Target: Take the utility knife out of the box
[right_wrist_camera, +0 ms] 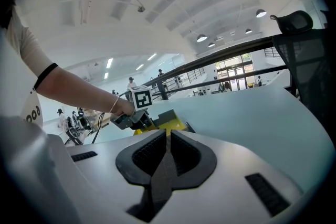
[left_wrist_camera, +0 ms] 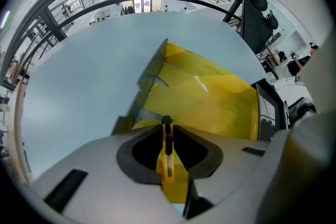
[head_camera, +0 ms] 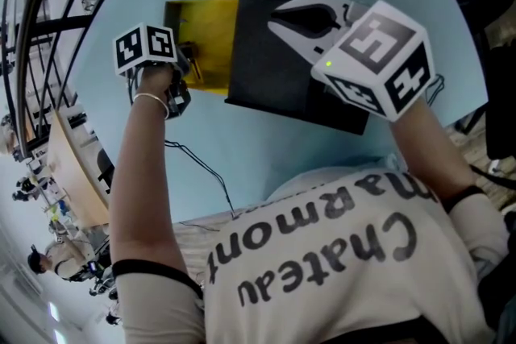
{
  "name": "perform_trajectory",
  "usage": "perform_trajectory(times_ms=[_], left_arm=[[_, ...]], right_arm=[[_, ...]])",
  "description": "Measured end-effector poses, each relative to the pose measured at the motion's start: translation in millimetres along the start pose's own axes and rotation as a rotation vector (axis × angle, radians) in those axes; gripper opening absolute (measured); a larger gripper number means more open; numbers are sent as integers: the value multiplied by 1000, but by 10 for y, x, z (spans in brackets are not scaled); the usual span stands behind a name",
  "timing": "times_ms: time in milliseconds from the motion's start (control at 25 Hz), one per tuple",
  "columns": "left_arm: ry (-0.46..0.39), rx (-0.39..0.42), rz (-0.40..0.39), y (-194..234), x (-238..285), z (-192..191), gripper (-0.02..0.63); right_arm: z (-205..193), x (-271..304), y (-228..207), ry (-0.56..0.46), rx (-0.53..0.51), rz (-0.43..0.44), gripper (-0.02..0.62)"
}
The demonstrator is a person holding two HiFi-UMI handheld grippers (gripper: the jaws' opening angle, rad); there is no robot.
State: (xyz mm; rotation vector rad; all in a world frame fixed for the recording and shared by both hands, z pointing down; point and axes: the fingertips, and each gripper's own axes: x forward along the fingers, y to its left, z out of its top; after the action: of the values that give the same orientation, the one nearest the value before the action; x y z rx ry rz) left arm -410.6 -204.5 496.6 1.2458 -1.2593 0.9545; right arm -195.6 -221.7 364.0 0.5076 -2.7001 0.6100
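The box (head_camera: 205, 32) is an open yellow tray lying on the pale blue table, with its black lid (head_camera: 270, 64) beside it on the right. My left gripper (head_camera: 187, 60) points straight down at the tray's near left corner. In the left gripper view the yellow utility knife (left_wrist_camera: 167, 162) stands edge-on between the jaws of the left gripper (left_wrist_camera: 167, 126), and the pads press on it, with the yellow tray (left_wrist_camera: 210, 94) beyond. My right gripper (head_camera: 310, 16) hovers over the black lid. Its jaws (right_wrist_camera: 168, 136) are shut with nothing between them.
A thin black cable (head_camera: 201, 165) runs across the table (head_camera: 266, 149) toward the person's body. A black office chair (left_wrist_camera: 257, 13) stands at the table's far edge. Railings and desks with other people lie beyond the round table edge.
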Motion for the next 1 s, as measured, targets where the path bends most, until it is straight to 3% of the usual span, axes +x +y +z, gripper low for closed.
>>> perform_trajectory(times_ms=[600, 1000], left_arm=[[-16, 64, -24, -224, -73, -156, 64], [-137, 99, -70, -326, -259, -89, 64]], right_arm=[[-92, -227, 137, -4, -7, -11, 49], [-130, -336, 228, 10, -26, 1, 49]])
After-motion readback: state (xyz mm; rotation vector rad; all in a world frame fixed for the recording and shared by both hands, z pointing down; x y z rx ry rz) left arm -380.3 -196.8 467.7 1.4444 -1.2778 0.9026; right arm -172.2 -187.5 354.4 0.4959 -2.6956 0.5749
